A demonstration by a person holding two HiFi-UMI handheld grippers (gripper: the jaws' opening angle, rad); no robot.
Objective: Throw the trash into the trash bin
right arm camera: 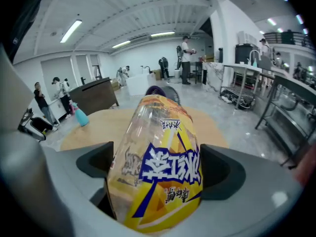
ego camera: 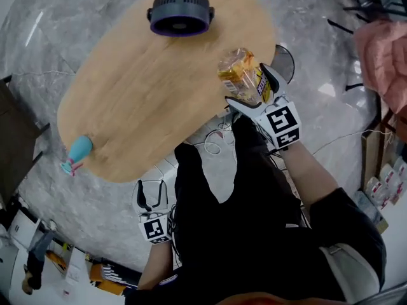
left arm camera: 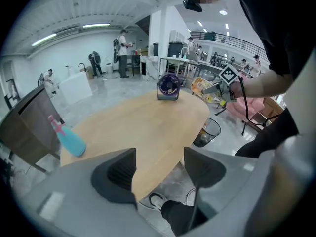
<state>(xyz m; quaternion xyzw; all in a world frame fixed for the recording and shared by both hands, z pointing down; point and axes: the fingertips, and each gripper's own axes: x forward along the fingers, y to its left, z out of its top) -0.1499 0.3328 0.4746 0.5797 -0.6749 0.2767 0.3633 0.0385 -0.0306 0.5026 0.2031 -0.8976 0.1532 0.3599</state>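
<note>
Yellow-labelled plastic bottle (ego camera: pixel 240 74) was clamped between the jaws of the right gripper (ego camera: pixel 251 84), held over the edge of the oval wooden worktop (ego camera: pixel 146 88), near the dark mesh trash bin (ego camera: pixel 286 59) on the floor. The left gripper (ego camera: pixel 151 199) hung low beside the person's body, jaws apart and empty. A dark fan (ego camera: pixel 180 11) and a blue spray bottle (ego camera: pixel 77 152) sat on the worktop.

The table (ego camera: pixel 146 88) looks like pale wood with a smooth, matt top, and the floor (ego camera: pixel 76 24) like polished grey stone. The bottle (ego camera: pixel 241 75) is clear glossy plastic with a shiny label; the far fan (ego camera: pixel 180 13) is dark matt plastic.
</note>
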